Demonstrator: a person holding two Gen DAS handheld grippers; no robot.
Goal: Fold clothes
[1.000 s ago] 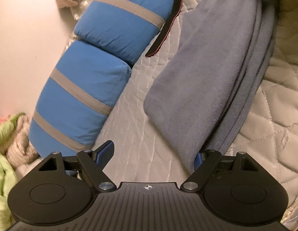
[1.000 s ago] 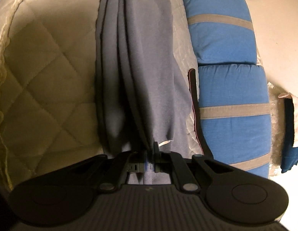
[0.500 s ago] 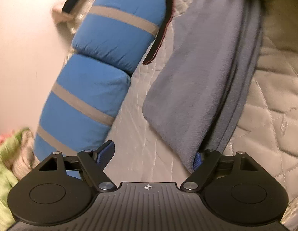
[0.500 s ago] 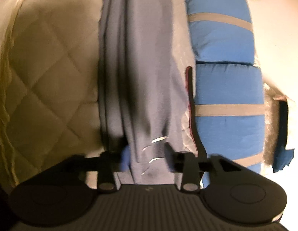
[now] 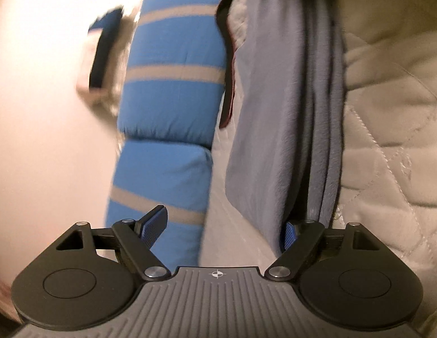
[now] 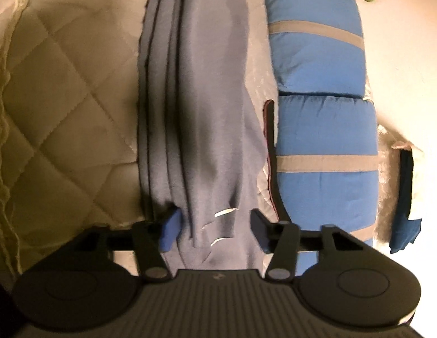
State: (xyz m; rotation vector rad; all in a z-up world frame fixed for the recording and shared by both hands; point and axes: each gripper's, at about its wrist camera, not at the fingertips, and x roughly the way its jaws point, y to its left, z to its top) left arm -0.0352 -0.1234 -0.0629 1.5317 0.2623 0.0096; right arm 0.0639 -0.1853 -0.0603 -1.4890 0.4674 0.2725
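A grey garment (image 5: 289, 98) folded into a long narrow strip lies along the quilted bed (image 5: 387, 140). My left gripper (image 5: 221, 231) is at one end of it, jaws wide and closing slightly. The strip's edge lies against the right fingertip (image 5: 289, 236), and bare sheet shows between the pads. At the other end of the garment (image 6: 196, 84), my right gripper (image 6: 214, 229) straddles the cloth. Its jaws are closing, with the bunched end and its white tag between the pads, which stand apart and do not press on it.
Two blue pillows with grey stripes (image 6: 317, 56) (image 5: 173, 90) line the bed's edge beside the garment. A dark strap with a red edge (image 6: 270, 140) lies between them. A blue-and-white item (image 6: 406, 197) sits past the pillows. Quilted cover (image 6: 63, 98) stretches on the other side.
The right gripper was shut on the garment's end, let go and spread; its jaws now stand a bit narrower. The left gripper rolled and dropped, so its view has swung.
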